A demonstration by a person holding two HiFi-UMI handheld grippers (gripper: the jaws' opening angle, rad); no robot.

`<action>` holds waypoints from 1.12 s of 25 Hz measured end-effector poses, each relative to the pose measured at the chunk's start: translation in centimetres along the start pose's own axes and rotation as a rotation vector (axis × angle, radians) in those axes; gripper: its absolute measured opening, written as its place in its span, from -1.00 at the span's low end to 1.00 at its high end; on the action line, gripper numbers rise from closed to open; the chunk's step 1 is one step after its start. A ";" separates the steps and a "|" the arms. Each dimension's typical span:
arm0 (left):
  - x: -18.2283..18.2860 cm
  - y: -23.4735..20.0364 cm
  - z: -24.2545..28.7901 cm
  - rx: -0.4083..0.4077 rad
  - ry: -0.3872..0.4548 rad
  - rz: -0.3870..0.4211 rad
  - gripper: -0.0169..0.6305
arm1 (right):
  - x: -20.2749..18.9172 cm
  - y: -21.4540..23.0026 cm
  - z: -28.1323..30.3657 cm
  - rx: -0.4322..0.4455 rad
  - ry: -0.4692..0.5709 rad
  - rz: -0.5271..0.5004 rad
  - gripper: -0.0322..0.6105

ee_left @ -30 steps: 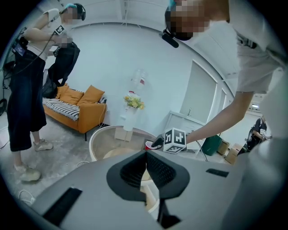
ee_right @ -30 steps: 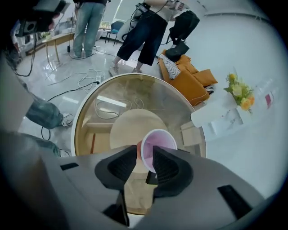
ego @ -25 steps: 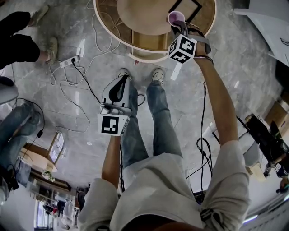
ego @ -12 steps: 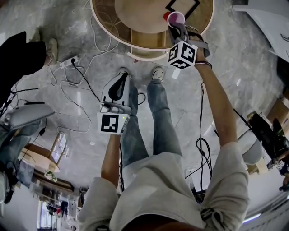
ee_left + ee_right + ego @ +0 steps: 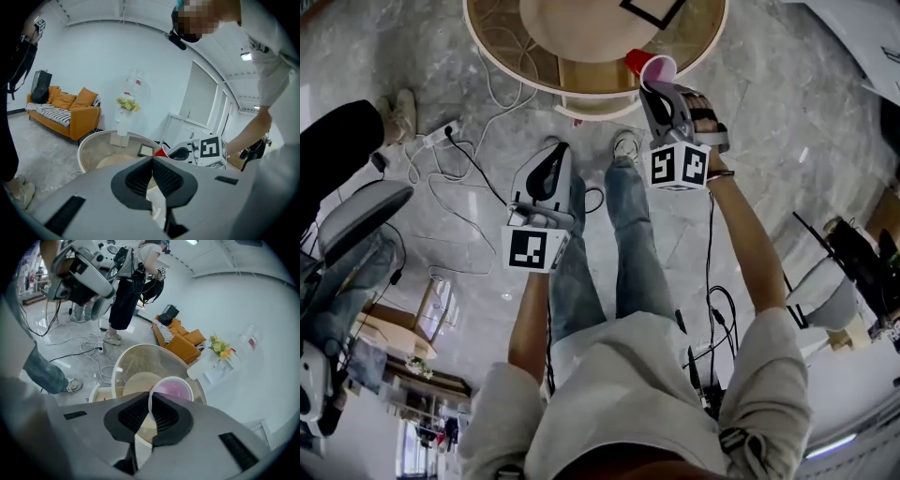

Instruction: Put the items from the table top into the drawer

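Note:
A red cup (image 5: 649, 66) with a pale pink inside hangs tilted over the near edge of the round table (image 5: 502, 47). My right gripper (image 5: 654, 89) is shut on its rim. In the right gripper view the cup (image 5: 174, 389) stands just past the right gripper (image 5: 151, 411), its white rim pinched between the pads. A white drawer (image 5: 99, 392) stands open under the table top. My left gripper (image 5: 553, 155) hovers over the floor in front of the table, shut and empty; the left gripper (image 5: 152, 161) has its pads pressed together.
A black frame (image 5: 654, 9) lies on the table top. Cables and a power strip (image 5: 441, 127) trail over the marble floor at the left. An office chair (image 5: 356, 211) and another person's leg (image 5: 337, 141) are further left. An orange sofa (image 5: 65, 112) stands against the wall.
My right gripper has lifted the cup off the table top and drawn it back toward the table's near edge. My left gripper has shifted slightly.

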State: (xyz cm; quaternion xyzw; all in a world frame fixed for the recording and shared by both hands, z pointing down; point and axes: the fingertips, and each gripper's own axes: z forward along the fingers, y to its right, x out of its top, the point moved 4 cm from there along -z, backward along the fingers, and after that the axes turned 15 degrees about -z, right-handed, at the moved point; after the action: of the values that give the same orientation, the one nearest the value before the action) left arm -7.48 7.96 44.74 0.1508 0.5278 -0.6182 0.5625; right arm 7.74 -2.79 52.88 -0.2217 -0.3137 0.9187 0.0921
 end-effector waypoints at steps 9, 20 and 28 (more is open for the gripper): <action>-0.7 3.0 2.6 -0.052 -0.039 -0.008 -0.90 | 0.8 -3.6 -6.4 -0.030 0.067 0.127 -0.78; -2.1 5.0 4.8 -0.089 -0.074 -0.003 -0.90 | 0.7 -9.9 -9.0 0.059 0.087 0.174 -0.78; -3.4 3.8 4.6 -0.060 -0.088 -0.027 -0.90 | -0.1 -13.8 -5.7 0.155 0.053 0.177 -0.78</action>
State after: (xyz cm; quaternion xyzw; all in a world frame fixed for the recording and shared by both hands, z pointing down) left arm -1.29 6.67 47.37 0.0992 0.5227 -0.6158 0.5812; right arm 10.87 11.10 57.45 -0.2651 -0.2185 0.9385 0.0356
